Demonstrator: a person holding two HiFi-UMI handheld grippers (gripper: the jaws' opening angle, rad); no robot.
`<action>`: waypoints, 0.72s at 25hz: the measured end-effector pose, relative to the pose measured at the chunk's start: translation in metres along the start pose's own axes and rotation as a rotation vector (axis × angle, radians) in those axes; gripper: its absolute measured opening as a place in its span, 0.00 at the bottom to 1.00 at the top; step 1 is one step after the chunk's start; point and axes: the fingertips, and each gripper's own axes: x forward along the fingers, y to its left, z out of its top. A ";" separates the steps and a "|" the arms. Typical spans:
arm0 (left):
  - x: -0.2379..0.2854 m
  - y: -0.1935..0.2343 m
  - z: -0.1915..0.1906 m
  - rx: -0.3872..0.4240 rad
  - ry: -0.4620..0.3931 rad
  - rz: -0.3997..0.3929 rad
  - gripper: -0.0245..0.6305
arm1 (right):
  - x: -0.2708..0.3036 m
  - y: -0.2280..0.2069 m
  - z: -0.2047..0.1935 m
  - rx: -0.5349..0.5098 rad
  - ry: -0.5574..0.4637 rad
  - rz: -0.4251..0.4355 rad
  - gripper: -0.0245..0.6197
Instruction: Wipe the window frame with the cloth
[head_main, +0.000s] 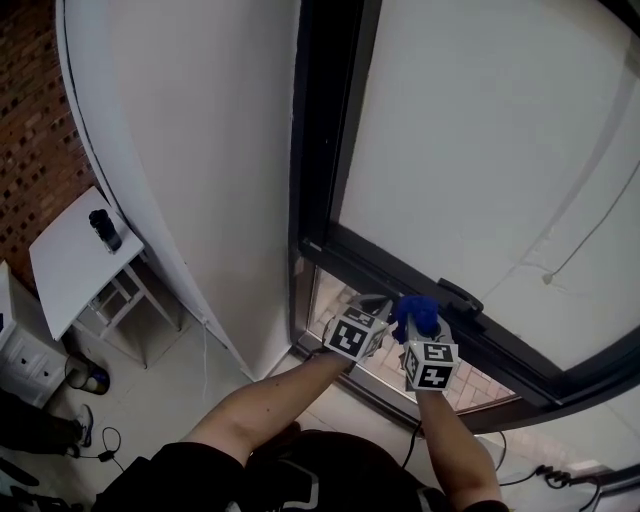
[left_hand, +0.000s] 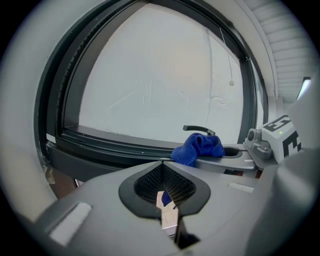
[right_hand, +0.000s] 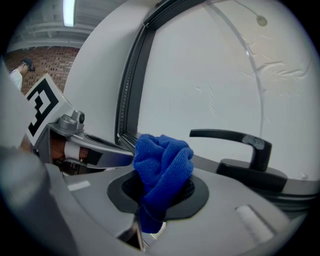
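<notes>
The right gripper (right_hand: 159, 192) is squeezed tight on the blue cloth (right_hand: 162, 162), near the dark window frame (head_main: 380, 265). Just left of it, the left gripper (left_hand: 162, 167) is closed and empty.

The left gripper (left_hand: 162, 167) has its jaws closed tip to tip, with nothing held between them. A narrow gap below the tips shows pale floor tiles. The right gripper (left_hand: 211, 158) enters from the right, with its marker cube (left_hand: 283, 136) at the edge of the view. A bunched blue cloth (left_hand: 199, 148) sits at its jaw tips, just beside the lower rail of the dark window frame (left_hand: 100, 141). A black handle (left_hand: 199, 129) sits just behind the cloth. A thin cord (left_hand: 227, 55) hangs in front of the white pane (left_hand: 150, 85).
</notes>
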 end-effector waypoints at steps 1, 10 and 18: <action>-0.002 0.005 0.001 -0.004 0.000 0.007 0.03 | 0.003 0.004 0.002 -0.004 0.000 0.006 0.15; -0.022 0.050 0.002 -0.010 -0.014 0.066 0.03 | 0.034 0.038 0.015 -0.028 -0.013 0.051 0.15; -0.042 0.095 0.007 -0.029 -0.034 0.112 0.03 | 0.063 0.073 0.030 -0.053 -0.015 0.095 0.15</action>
